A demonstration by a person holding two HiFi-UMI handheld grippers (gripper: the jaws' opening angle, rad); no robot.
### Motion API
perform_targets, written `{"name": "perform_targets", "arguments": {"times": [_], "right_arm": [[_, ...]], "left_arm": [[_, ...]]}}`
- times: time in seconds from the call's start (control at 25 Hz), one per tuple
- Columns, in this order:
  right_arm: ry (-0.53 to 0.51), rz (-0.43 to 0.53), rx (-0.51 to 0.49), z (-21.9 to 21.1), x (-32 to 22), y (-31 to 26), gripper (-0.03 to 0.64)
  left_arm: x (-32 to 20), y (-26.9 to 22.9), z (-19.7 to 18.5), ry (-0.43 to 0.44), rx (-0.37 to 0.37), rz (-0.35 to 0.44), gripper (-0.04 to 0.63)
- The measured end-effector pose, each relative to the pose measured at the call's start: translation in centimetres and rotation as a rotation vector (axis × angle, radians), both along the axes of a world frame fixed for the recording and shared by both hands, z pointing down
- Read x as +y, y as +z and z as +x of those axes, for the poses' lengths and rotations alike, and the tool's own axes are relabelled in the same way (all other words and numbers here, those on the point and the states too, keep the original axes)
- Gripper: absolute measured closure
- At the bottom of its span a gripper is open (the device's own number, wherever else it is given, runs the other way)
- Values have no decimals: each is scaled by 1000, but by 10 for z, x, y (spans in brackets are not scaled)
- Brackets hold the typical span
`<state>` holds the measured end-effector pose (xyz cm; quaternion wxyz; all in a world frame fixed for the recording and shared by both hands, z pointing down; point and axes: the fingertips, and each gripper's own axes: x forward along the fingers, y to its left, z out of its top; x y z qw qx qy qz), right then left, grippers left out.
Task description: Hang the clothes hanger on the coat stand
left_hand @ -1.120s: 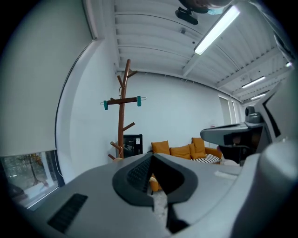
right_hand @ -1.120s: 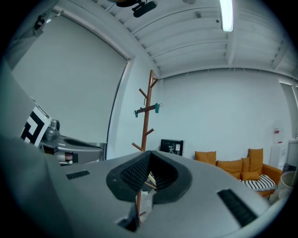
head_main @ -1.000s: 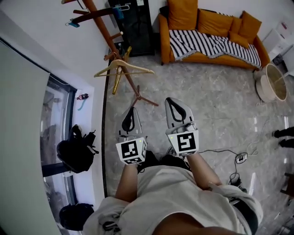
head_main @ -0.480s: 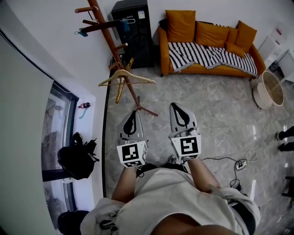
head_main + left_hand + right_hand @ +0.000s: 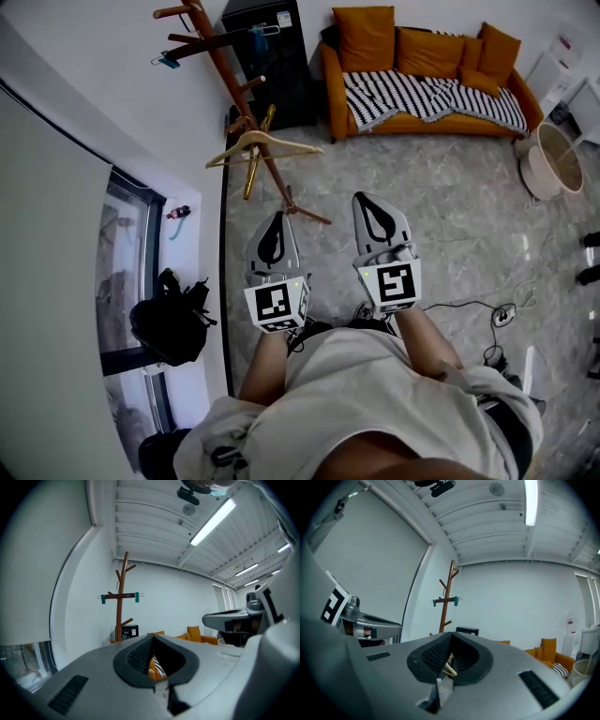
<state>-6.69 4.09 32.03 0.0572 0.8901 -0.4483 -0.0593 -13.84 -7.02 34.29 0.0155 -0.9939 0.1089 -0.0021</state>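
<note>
Standing a little back from the coat stand (image 5: 223, 71), the person holds both tools low in front of the body, pointed toward it. The left hand-held gripper (image 5: 273, 230) has its jaws pressed together on nothing, and the right hand-held gripper (image 5: 375, 211) is the same, tips shut and empty. The bit of pale wood seen through the right one's jaw opening is far off, not pinched.

The wooden hanger (image 5: 264, 145) is already on the stand, hooked low down on the left side of the pole, well apart from both tools. Higher up hangs a dark clip hanger (image 5: 211, 39) with teal clips.

From where I stand, the job looks as good as done, so the risk is mostly in undoing it. I cannot see how far the hook sits onto its peg. The peg looks short, so if the hook only catches the end, a knock to the pole could tip the hanger to the floor. A foot catching the stand's near leg (image 5: 309, 214) would give just that knock. Reaching in again with shut jaws would more likely push the hanger than grip it.

Behind on the right, a cable (image 5: 459, 307) trails across the floor, so a careless step back that way could snag it.
</note>
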Motion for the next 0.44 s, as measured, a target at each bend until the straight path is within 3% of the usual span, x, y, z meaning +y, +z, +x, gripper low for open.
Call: {"name": "perform_targets", "arguments": {"times": [0.44], "right_arm": [[8,-13,-16,-7,-6,6,612]], "left_arm": [[-2,10,-5,25,-26,-15,588]]}}
